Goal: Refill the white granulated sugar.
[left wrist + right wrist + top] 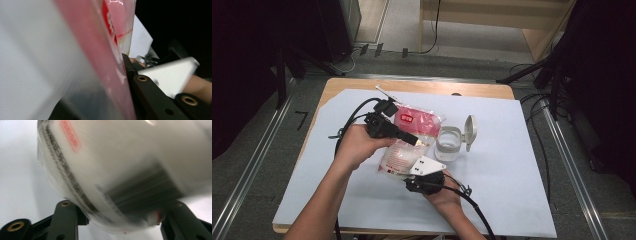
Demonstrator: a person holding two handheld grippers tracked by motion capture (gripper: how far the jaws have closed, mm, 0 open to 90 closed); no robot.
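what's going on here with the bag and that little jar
A person at a table works a pink and clear bag of white grains with a gripper in each hand. The left gripper is clamped on the bag's side and holds it off the white sheet. The right gripper is at the bag's bottom end, its jaws either side of it; whether they press on it is unclear. Right beside the bag stands a small clear jar with its hinged lid flipped open.

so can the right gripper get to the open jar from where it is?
Probably not directly. The bag sits between the right gripper and the jar, its bottom end lying between the right jaws, while the left gripper clamps the bag. The table right of the bag is open, so a detour looks possible.
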